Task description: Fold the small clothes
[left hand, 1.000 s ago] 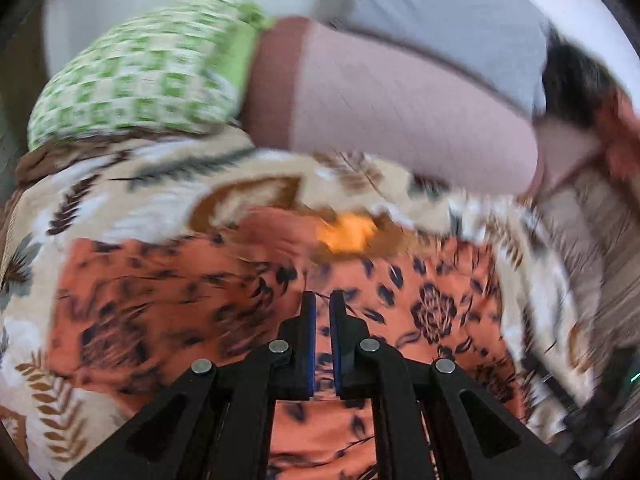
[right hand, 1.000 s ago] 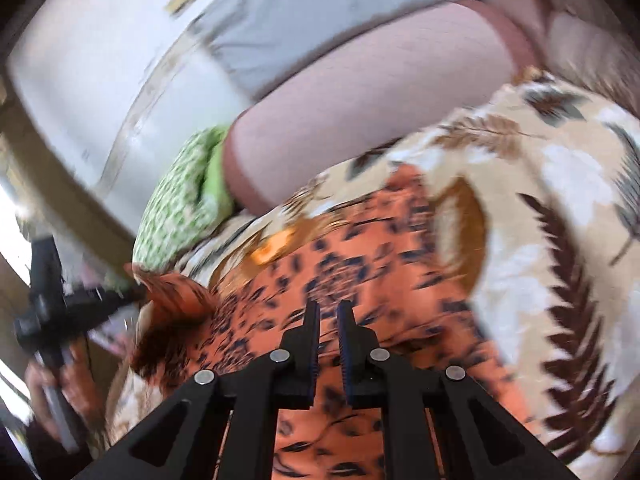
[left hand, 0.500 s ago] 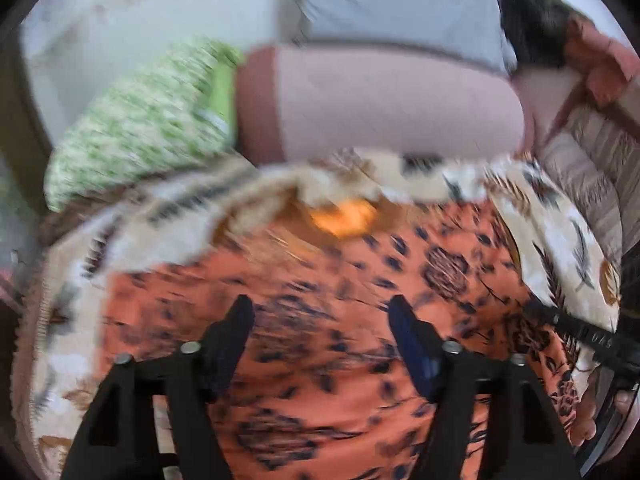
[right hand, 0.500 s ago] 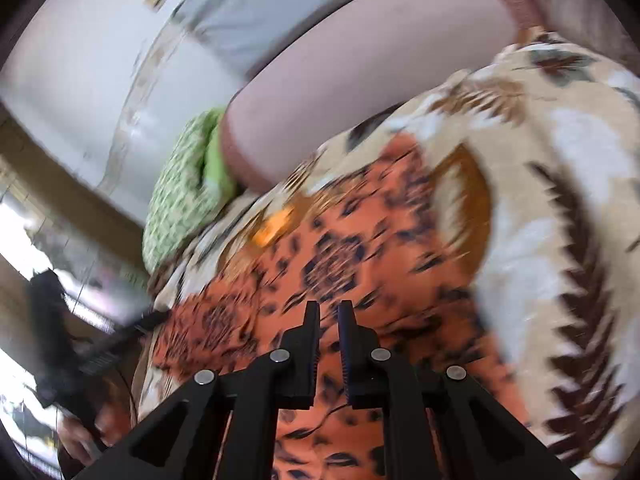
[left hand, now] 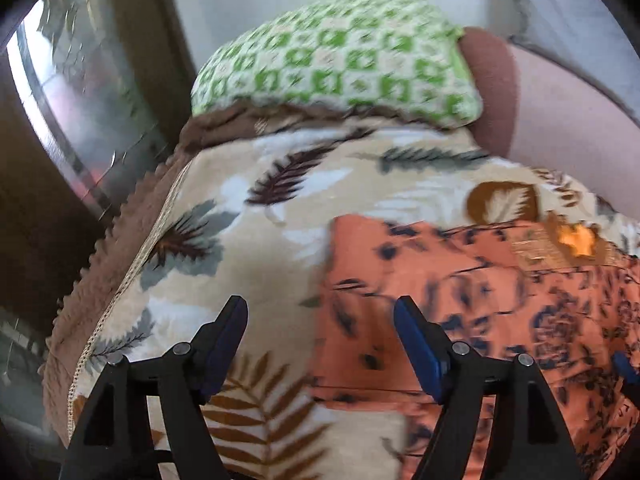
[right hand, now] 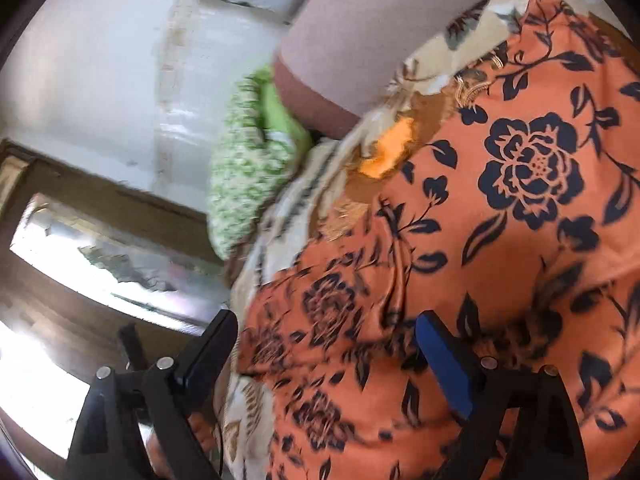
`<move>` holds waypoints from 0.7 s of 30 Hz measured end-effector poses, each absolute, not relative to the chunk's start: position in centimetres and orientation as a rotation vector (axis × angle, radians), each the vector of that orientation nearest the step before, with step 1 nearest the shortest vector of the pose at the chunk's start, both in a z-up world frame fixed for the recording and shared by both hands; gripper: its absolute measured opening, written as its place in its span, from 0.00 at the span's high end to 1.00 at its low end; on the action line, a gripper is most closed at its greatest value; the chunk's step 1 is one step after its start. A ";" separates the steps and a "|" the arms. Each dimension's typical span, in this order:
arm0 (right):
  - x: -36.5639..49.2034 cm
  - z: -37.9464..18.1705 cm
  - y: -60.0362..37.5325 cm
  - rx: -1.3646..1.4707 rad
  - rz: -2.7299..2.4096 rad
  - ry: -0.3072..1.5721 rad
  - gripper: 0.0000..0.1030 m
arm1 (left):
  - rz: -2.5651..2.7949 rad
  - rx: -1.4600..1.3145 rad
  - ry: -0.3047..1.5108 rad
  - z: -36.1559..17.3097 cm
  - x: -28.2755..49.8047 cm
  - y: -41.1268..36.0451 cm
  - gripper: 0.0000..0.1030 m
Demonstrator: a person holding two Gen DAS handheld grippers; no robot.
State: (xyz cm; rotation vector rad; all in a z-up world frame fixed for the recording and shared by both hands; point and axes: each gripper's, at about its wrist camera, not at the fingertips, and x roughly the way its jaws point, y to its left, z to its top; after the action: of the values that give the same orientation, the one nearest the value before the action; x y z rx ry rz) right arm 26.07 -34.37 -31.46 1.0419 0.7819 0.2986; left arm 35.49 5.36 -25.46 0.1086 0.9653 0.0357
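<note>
Two tools, both with jaws apart and gripping nothing: left tool [left hand: 320, 344] wide at bottom of frame, over the orange garment's [left hand: 460, 300] left edge and the leaf-print blanket [left hand: 240, 220]; right tool [right hand: 326, 360] opening, garment [right hand: 500, 220] lying loose below. Garment spread flat on blanket, right half of both frames. Green pillow [left hand: 332, 60] at top centre.

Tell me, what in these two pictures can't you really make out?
- Orange floral garment: in the left wrist view the picture's edge cuts it off, so its shape and kind are unclear.
- Its lower part in the right wrist view: hidden behind the opening right gripper.
- Green patterned pillow: blurred there, print unreadable.
- Window: only smeared glare shows.
- Leaf-print blanket: extent hidden under the garment.
</note>
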 end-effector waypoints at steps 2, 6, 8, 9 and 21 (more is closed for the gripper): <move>27.9 -32.3 -34.5 1.045 0.237 0.841 0.28 | 0.040 0.068 0.986 -26.1 36.1 6.6 0.26; 29.4 -34.1 -34.7 1.092 0.208 0.885 0.41 | 0.044 0.007 1.023 -26.8 36.9 8.3 0.26; 29.9 -34.1 -33.7 1.075 0.213 0.898 0.44 | 0.048 -0.004 1.034 -27.0 37.0 8.6 0.26; 30.1 -34.0 -32.9 1.053 0.221 0.918 0.48 | 0.046 -0.013 1.040 -27.1 37.1 8.7 0.26; 30.2 -25.0 -30.6 0.759 0.231 0.835 0.93 | 0.057 -0.068 1.039 -26.7 37.8 9.9 0.26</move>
State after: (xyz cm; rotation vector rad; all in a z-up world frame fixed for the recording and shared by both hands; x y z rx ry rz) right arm 30.17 -30.61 -24.97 0.7586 0.8353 0.2307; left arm 37.79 9.92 -26.69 -0.0685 1.0390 0.0566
